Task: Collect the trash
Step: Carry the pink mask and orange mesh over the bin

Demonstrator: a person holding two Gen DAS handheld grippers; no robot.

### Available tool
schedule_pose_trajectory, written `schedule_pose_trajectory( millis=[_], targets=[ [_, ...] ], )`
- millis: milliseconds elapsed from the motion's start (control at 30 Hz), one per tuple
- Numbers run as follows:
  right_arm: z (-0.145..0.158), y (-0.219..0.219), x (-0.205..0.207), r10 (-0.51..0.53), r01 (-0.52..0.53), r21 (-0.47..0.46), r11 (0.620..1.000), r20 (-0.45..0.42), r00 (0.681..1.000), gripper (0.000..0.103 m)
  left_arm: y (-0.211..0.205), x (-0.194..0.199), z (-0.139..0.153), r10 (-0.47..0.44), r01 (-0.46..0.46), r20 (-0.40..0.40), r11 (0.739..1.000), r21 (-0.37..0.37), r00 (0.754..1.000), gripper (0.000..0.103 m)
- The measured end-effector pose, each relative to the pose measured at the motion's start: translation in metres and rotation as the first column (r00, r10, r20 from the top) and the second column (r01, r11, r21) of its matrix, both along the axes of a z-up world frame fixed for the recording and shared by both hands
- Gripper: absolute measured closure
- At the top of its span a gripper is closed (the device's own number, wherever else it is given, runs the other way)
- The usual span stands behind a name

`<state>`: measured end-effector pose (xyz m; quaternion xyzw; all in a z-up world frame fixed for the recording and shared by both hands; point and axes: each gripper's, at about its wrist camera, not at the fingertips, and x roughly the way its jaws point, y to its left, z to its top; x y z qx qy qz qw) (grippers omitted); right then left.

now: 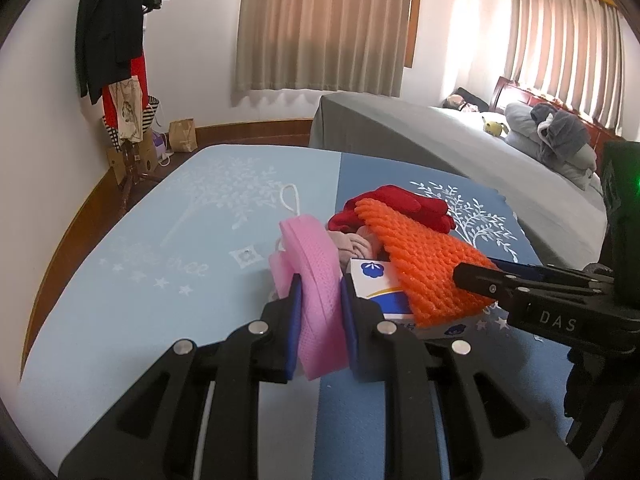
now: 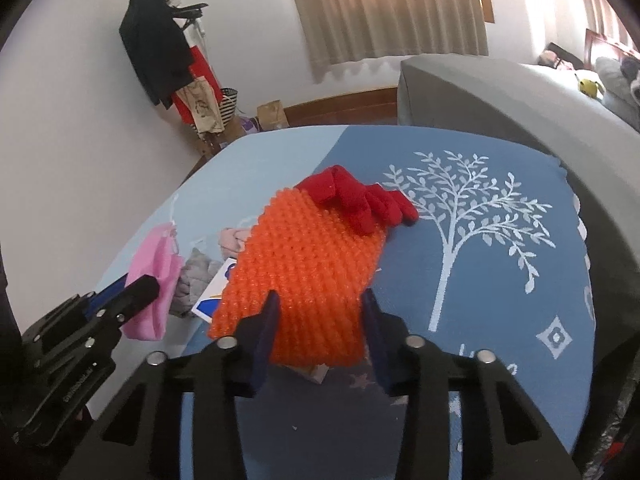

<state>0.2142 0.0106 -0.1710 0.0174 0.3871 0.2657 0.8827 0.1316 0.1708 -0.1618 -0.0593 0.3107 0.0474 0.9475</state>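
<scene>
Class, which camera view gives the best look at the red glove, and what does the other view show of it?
The right wrist view: the red glove lies with its fingers spread out, clearly visible beyond the orange foam net. In the left wrist view the glove is partly hidden behind that net.

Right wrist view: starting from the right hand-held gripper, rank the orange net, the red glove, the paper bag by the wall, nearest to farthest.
1. Orange net: between the right hand-held gripper's fingers, on the blue mat.
2. Red glove: just beyond the net, at its far end.
3. Paper bag: on the floor by the far wall, past the mat.
</scene>
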Motion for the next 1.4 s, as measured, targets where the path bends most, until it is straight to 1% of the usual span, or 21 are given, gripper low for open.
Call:
schedule_pose_trajectory(
  millis=[33,67,100,200,500,800,1400],
  targets=[
    [0.001,-0.001,-0.001,0.001,-0.001,0.001,1.0,0.002,1.0,0.068,-0.001,0.0,0.001,-0.001,0.001,0.002,1.0,0.002,1.0,0.085],
    [0.003,-0.002,-0.002,0.0,0.0,0.002,1.0,0.004,1.0,0.074,-0.002,-0.001,0.002,-0.002,0.002,0.004,1.0,0.003,1.0,0.085],
    [0.005,-0.002,-0.003,0.0,0.0,0.003,1.0,0.005,1.0,0.077,-0.003,-0.001,0.003,-0.005,0.005,0.006,1.0,0.003,1.0,0.085],
    [0.01,-0.009,-0.009,0.005,-0.005,0.013,1.0,0.009,1.0,0.08,-0.007,-0.003,0.008,-0.013,0.012,0.015,1.0,0.005,1.0,0.085],
    [0.031,-0.028,-0.029,-0.003,0.002,0.022,1.0,0.039,0.999,0.08,-0.026,-0.01,0.023,-0.057,0.056,0.04,0.998,0.012,0.998,0.085],
    [0.056,-0.056,-0.052,-0.04,0.037,0.036,0.999,0.081,0.996,0.08,-0.054,-0.02,0.04,-0.115,0.114,0.06,0.993,0.019,0.992,0.085],
    [0.085,-0.13,-0.092,-0.171,0.164,0.057,0.985,0.147,0.974,0.08,-0.118,-0.042,0.056,-0.244,0.244,0.089,0.97,0.017,0.966,0.085]
  ],
)
